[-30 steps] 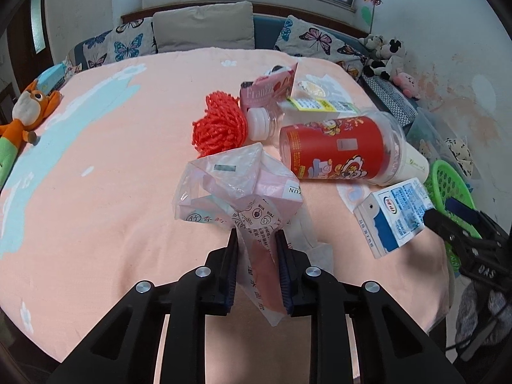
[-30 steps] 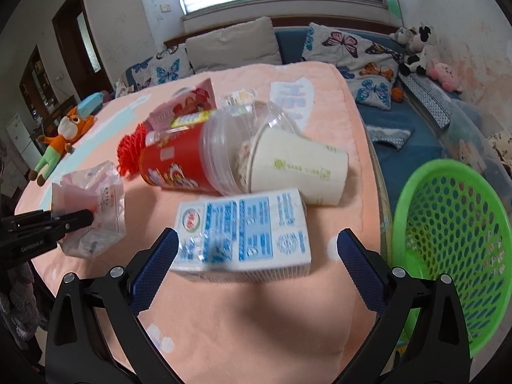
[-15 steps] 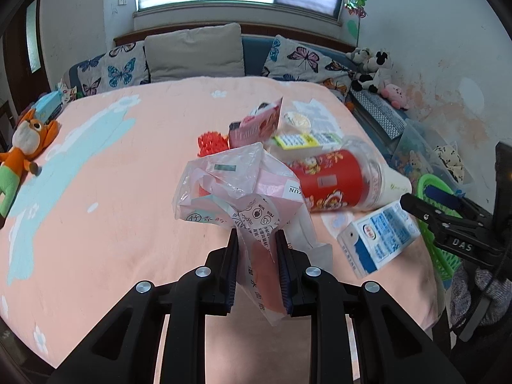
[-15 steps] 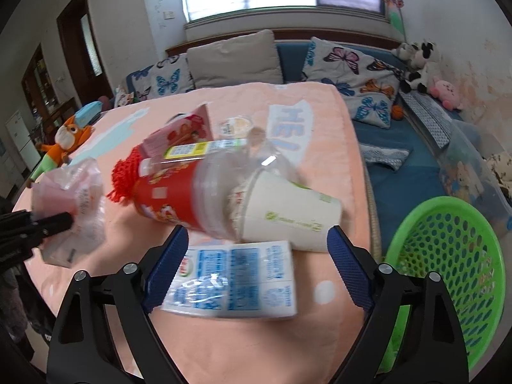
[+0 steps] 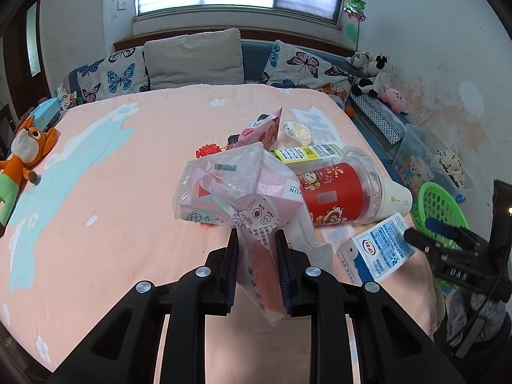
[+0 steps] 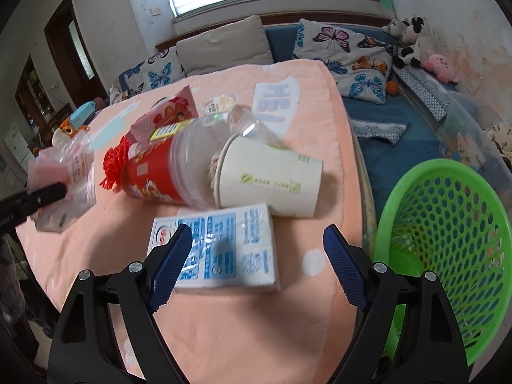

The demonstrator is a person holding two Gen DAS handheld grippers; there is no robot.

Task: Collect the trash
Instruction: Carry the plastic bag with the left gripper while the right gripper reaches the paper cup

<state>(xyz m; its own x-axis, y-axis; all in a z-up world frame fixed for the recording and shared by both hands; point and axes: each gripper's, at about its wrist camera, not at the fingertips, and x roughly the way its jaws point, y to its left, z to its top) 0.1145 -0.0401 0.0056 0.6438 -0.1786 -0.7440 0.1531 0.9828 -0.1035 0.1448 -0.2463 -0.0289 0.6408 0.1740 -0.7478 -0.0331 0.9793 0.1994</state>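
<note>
Closest in, the left tool (image 5: 256,262) is clamped on a crinkly plastic bag (image 5: 236,188), lifted off the bed (image 5: 112,192), probably so it can carry to the green basket (image 6: 448,224) beside the bed. The right tool (image 6: 256,256) has its jaws spread around the blue-and-white carton (image 6: 220,249), not squeezing yet. Compared with a second ago those jaws have narrowed a bit and the bag sits higher. Further back: paper cup (image 6: 268,179), red tub (image 6: 153,172).
</note>
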